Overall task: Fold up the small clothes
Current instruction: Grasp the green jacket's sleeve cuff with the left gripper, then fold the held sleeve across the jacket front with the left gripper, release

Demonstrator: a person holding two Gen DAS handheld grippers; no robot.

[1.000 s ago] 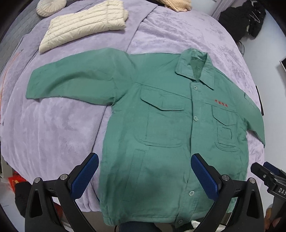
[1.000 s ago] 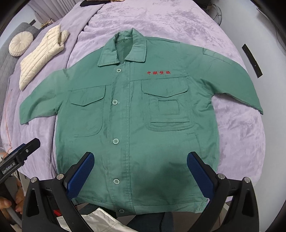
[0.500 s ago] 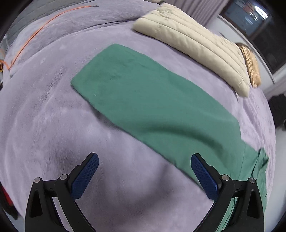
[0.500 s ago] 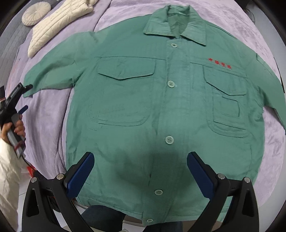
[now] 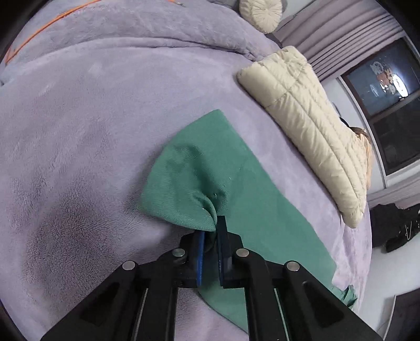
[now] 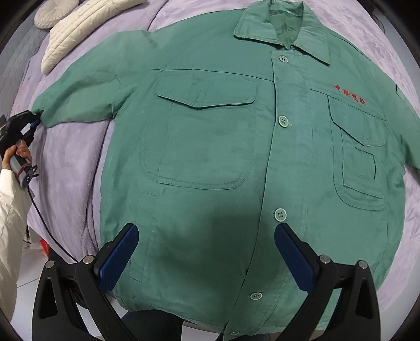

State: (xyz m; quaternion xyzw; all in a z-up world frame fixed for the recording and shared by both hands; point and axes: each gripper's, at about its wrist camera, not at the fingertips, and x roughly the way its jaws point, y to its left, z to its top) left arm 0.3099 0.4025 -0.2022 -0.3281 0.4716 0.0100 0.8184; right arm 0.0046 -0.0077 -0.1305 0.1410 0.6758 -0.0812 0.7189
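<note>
- Since the earlier picture, the left gripper (image 5: 210,230) went from the hem of the jacket out to the end of one sleeve, and its fingers, wide before, are now pinched on the cuff (image 5: 199,207); the right gripper (image 6: 206,251) came lower over the jacket front.
- Largest thing is the bed with its lilac plush blanket (image 5: 86,126), which carries everything.
- On it the green buttoned work jacket with red embroidered letters (image 6: 210,147) lies flat, front up, collar toward the far edge of the bed and hem at the near edge. Both sleeves are spread out to the sides.
- A cream quilted puffer jacket (image 5: 309,115) lies near the far edge, just beside the green sleeve but apart from it; a round cream cushion (image 5: 261,11) lies behind it.
- The right gripper hangs over the lower front of the jacket with fingers wide and nothing between them.
- The left gripper holds the sleeve cuff, and the cloth bunches up at its pads.
- My judgement of progress: the folding is only at its start. No fold is made yet. Left to do are this sleeve over the body, the other sleeve, then the body itself.
</note>
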